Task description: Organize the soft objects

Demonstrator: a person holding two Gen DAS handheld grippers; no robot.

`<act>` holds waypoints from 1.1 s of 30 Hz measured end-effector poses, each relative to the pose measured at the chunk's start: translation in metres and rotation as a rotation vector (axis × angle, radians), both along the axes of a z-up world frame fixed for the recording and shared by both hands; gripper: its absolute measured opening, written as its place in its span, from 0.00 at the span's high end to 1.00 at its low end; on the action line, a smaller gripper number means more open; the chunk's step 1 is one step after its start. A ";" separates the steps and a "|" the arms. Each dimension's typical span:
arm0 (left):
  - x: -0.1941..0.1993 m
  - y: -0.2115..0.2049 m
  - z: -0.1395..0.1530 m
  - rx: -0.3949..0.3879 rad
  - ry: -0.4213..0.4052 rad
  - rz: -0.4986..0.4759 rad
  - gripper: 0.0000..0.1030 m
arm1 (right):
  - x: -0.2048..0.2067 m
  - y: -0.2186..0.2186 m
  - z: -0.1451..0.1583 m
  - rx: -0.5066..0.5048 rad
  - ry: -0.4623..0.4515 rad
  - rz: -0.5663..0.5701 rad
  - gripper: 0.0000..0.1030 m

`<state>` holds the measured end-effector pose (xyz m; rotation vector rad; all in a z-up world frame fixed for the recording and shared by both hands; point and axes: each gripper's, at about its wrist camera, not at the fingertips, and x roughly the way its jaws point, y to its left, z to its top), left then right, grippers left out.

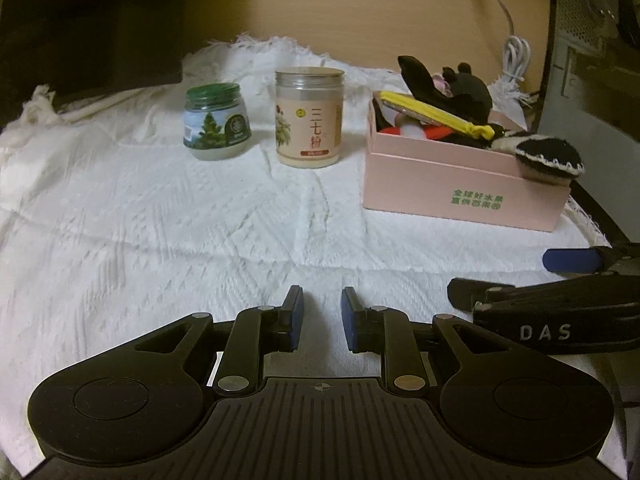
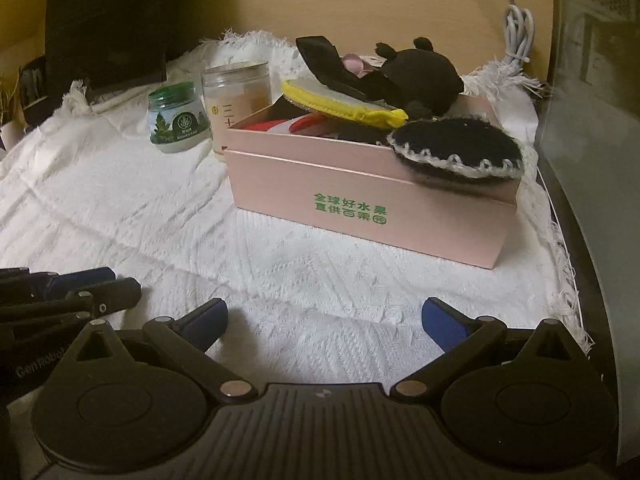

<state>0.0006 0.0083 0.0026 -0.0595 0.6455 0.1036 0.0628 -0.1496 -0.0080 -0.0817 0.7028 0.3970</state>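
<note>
Grippers L (image 1: 322, 318) & R (image 2: 324, 320) empty; box (image 2: 360, 196) stuffed w/ plushies.

Pink box (image 2: 360, 196), green lettering

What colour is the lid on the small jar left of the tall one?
Dark green. The small jar shows its lid best in the left wrist view.

Left gripper (image 1: 322, 318) fingers slightly parted; right gripper (image 2: 325, 320) fingers spread wide, both empty.
</note>
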 end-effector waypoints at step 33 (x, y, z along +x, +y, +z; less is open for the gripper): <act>-0.001 0.000 0.000 -0.016 -0.003 0.022 0.78 | 0.000 0.001 0.000 -0.013 -0.003 0.001 0.00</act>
